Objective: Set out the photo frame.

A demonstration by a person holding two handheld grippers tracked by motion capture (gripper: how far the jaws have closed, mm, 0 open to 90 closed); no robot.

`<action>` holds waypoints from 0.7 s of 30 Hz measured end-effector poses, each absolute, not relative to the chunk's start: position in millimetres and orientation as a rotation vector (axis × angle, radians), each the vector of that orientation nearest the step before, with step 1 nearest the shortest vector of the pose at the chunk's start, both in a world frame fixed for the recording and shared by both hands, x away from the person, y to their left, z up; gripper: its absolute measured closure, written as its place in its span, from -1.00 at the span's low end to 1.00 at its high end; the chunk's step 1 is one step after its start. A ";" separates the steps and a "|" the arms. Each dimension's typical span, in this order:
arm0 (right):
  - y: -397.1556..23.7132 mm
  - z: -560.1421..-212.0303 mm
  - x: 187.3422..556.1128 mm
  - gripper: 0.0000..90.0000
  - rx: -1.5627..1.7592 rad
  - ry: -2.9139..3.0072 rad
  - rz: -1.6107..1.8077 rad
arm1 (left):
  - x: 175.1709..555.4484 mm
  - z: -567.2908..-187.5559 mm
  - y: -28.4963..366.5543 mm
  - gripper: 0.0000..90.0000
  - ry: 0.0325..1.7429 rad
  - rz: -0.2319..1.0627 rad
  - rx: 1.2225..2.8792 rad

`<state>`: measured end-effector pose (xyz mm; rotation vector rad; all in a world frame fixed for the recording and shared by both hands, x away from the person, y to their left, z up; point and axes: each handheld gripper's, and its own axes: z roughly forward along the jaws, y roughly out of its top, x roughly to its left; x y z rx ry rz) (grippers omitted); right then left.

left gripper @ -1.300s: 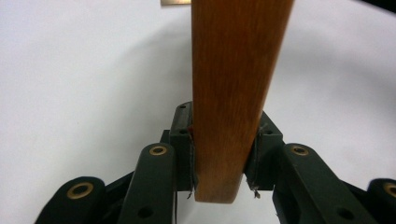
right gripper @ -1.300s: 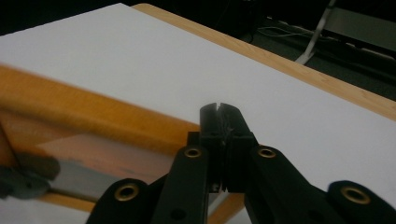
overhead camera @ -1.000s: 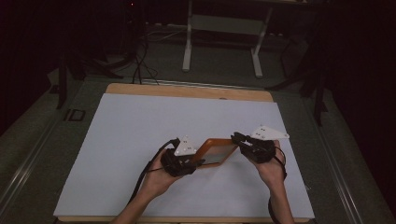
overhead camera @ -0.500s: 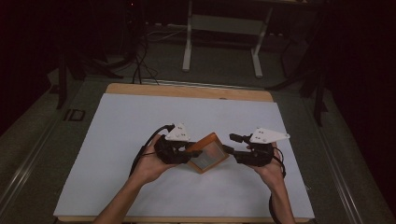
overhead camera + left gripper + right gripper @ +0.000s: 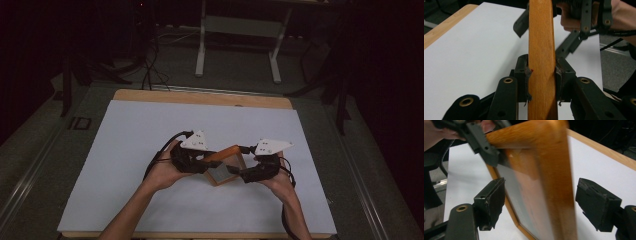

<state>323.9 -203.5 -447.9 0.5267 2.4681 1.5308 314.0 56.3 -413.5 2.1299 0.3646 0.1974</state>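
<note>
a: left gripper view first: the left gripper [image 5: 541, 75] has its jaws clamped on the edge of the wooden frame [image 5: 541, 50], pads pressing the wood from both sides. the frame runs straight up between them.

b: and the right gripper [image 5: 539, 202]?

a: right gripper view shows its jaws wide apart. the frame [image 5: 544, 182] stands between the pads [image 5: 492, 197] but neither touches it, with a clear gap on each side. those jaws have just been opening.

b: so it let go?

a: yes. a second ago, in the high view, both grippers held the frame between them, spread flatter and wider. now only the left one bears it, and the frame [image 5: 225, 162] is tilted up on edge, raised over the white sheet [image 5: 125, 150] on the bench [image 5: 200, 97], between the two hands near the front of the bench.

b: what does that mean for the work?

a: i judge it a handover or a regrip: the left hand [image 5: 162, 172] carries the frame alone, so the right is free to draw back or take a new hold elsewhere on the rim. the risk is the frame swinging in a one-sided grip.

b: anything farther back?

a: beyond the bench, a metal stand [image 5: 237, 30] and loose cables [image 5: 150, 60] on the dark floor.
</note>
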 end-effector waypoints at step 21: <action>-207.3 -444.2 316.4 0.21 0.479 2.446 1.422 | 321.1 -421.4 69.5 0.37 0.426 0.164 2.059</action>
